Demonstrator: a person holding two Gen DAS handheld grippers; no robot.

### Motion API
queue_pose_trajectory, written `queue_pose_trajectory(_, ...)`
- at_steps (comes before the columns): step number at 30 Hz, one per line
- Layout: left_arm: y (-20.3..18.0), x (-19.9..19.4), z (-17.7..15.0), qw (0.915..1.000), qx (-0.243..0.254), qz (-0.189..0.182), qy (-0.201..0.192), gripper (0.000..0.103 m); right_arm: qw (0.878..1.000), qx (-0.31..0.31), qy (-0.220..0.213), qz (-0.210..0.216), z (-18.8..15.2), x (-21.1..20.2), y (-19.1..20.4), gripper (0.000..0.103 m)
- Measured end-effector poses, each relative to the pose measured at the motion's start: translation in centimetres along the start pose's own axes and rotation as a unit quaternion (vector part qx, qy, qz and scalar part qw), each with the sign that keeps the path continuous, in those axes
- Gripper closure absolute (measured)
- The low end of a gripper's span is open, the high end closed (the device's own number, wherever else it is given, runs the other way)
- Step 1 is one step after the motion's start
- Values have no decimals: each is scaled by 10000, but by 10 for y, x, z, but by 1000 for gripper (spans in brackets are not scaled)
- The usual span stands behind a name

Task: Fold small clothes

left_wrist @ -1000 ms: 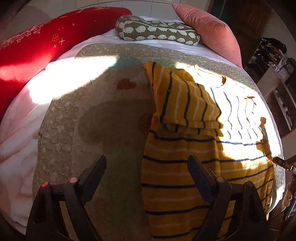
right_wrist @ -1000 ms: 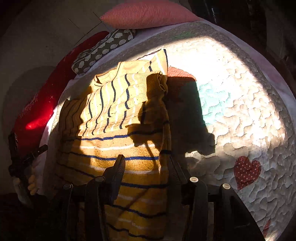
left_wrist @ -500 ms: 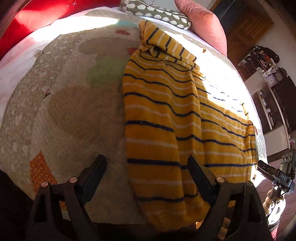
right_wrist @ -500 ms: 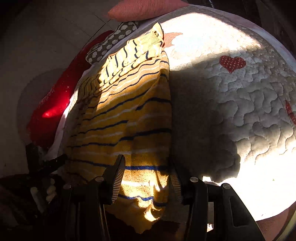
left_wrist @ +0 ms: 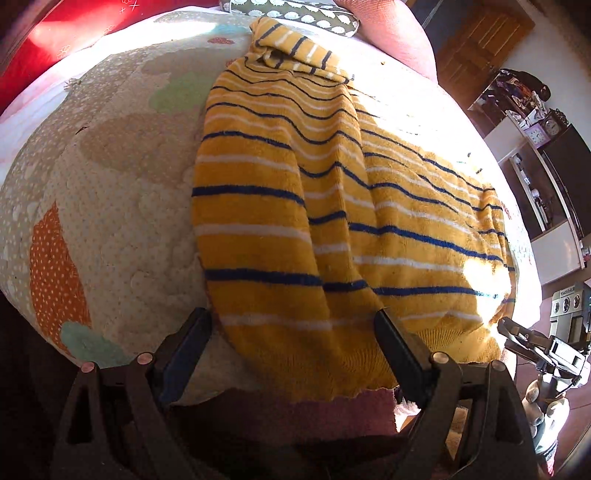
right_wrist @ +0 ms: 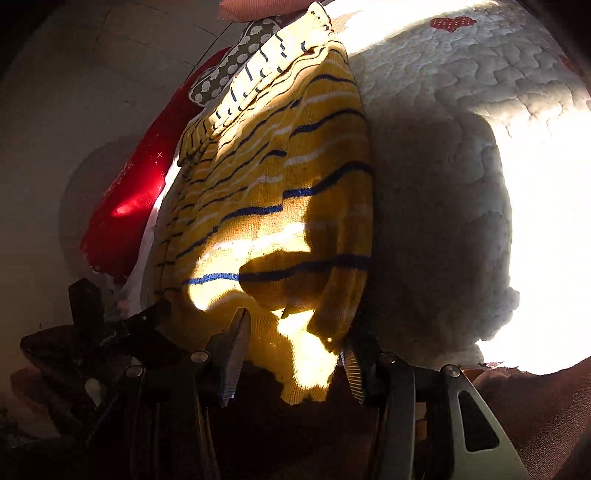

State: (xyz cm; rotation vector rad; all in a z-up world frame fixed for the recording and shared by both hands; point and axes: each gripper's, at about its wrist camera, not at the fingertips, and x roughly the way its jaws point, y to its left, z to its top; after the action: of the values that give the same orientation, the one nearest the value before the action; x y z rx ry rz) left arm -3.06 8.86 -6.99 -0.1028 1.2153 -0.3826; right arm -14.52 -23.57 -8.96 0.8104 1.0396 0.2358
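Our left gripper (left_wrist: 291,354) and right gripper (right_wrist: 291,360), jaws apart, straddle the hem of the striped yellow sweater (left_wrist: 295,206), likely to lift it for a fold. It lies lengthwise on the quilt (left_wrist: 122,206), sleeve folded in, collar toward far pillows (left_wrist: 295,14).

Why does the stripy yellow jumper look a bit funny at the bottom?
The yellow striped jumper hangs its hem over the edge of the quilt instead of lying flat, and a long bump runs down its middle. Both grippers are open at the hem.
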Motion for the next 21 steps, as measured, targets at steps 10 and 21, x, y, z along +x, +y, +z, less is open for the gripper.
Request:
queue_pose_trajectory(10, 41, -46, 30, 9903, -1073, -871, -109, 90, 9948, -721, -477, 547, 15, -43, 57, 94)
queue_pose_trajectory(21, 20, -63, 149, 9876, -1097, -960, -582, 90, 9852, -1078, -1041, 833, 123, -44, 112, 94)
